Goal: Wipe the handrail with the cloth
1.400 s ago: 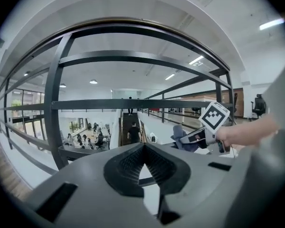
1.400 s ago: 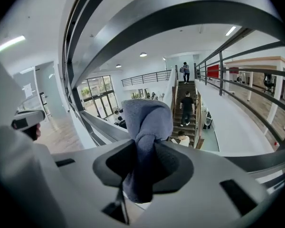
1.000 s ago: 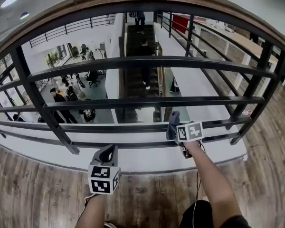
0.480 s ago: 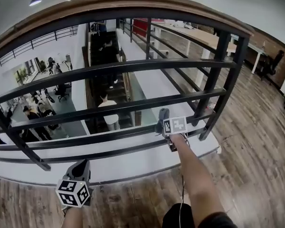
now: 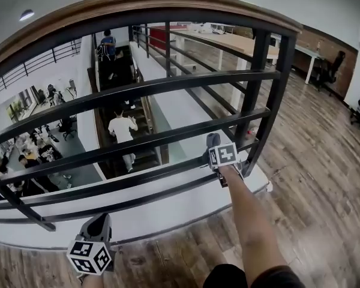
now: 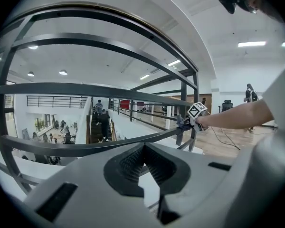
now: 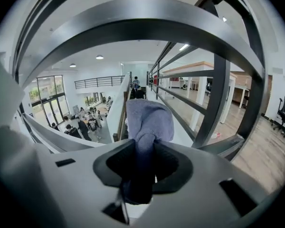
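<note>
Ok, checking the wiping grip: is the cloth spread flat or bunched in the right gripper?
Bunched. The right gripper is shut on the cloth, whose free end bulges out in a rounded wad.

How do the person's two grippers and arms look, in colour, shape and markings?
The left gripper and the right gripper are alike: pale grey bodies and dark grey jaws with ribbed inner faces. Each carries a white cube printed with black square markers. A thin cable hangs from the right one. The right forearm wears no sleeve.
</note>
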The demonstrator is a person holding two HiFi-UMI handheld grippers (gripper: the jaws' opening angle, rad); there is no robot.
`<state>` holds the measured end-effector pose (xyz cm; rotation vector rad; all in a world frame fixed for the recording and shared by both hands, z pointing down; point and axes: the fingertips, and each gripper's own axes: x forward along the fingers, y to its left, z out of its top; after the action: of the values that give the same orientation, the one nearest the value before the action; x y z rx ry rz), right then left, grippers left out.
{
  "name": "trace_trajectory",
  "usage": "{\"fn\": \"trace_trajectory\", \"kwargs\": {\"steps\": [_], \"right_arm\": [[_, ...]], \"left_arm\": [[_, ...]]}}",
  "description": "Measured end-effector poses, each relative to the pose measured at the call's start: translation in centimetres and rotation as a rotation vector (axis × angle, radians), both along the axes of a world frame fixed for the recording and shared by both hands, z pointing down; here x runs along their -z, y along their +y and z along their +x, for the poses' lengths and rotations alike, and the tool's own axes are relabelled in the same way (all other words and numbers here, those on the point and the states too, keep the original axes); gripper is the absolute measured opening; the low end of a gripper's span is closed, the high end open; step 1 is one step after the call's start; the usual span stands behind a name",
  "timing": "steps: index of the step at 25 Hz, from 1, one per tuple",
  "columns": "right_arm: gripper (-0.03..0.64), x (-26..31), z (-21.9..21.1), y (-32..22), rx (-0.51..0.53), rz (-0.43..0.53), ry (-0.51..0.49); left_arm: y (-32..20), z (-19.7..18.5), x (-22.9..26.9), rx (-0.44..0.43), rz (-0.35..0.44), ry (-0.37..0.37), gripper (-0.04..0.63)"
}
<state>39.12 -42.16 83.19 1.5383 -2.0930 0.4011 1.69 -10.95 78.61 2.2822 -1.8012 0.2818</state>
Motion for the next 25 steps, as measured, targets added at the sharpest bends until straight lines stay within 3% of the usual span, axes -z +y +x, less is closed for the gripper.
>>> {"fn": "trace_trajectory", "kwargs": {"steps": [5, 9, 12, 17, 20, 25], "right_arm": [[0.103, 0.1, 5.8, -1.7, -0.085, 0.018, 0.046], [0.103, 0.2, 9.6, -2.5, -0.146, 0.039, 0.064], [0.103, 0.4, 12.0, -3.0, -0.176, 0.045, 0.061], [0.103, -0.1, 12.5, -3.4, -0.191, 0.008, 0.076], [0.103, 1.3, 11.7, -2.4, -0.205, 0.101, 0.094], [0.103, 4.6, 4.1, 1.8, -0.116, 0.356, -0.079]], "left_arm": [[-0.8, 3.7, 0.3, -0.058, 0.012, 0.046, 0.003], [-0.5, 5.0, 0.0, -0.097, 0.011, 0.041, 0.003], [-0.4, 5.0, 0.0, -0.106, 0.015, 0.018, 0.003], [-0.3, 2.4, 0.7, -0.047, 0.024, 0.050, 0.003], [0.4, 0.7, 1.4, -0.027, 0.039, 0.042, 0.003], [0.6, -2.8, 2.8, 0.030, 0.082, 0.042, 0.003]]}}
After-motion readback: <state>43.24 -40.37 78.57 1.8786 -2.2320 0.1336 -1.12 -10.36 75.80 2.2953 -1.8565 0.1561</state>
